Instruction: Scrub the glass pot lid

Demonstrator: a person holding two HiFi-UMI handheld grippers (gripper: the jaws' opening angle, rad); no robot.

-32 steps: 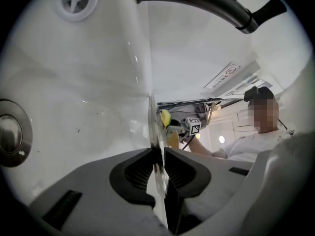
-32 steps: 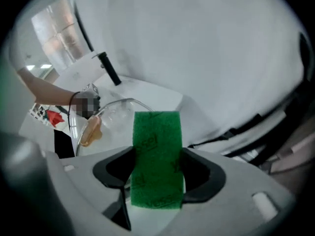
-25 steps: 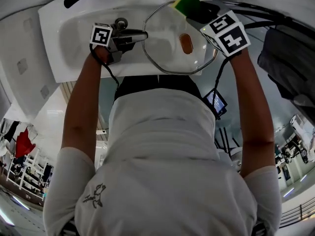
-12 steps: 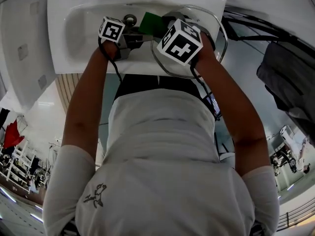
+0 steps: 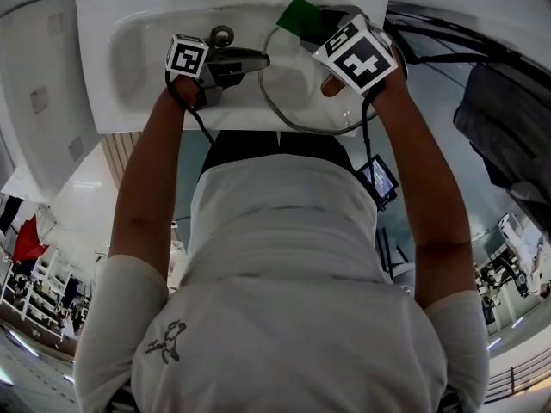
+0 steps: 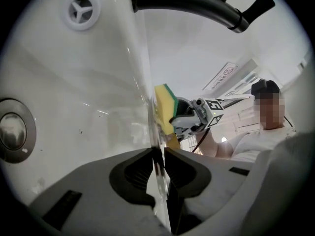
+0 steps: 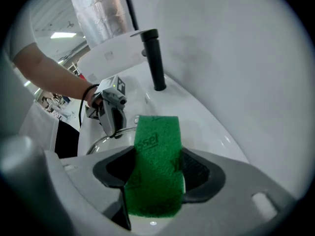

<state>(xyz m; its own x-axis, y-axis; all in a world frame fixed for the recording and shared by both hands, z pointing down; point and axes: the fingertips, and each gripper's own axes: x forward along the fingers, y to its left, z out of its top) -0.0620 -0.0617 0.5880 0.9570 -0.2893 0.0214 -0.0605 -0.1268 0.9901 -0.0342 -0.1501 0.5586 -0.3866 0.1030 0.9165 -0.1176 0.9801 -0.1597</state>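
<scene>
Now | left gripper (image 6: pixel 160 163) jaws clamp lid (image 5: pixel 293 89) rim | right gripper (image 7: pixel 155 177) jaws grasp sponge (image 7: pixel 156 144) against lid

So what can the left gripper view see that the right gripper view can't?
Only the left gripper view shows the sponge's yellow side, the right gripper from outside, and the round overflow hole. Only the right gripper view shows the sponge's green face with its printing and the left gripper from outside. Both show the glass lid, the black tap and the white sink.
</scene>
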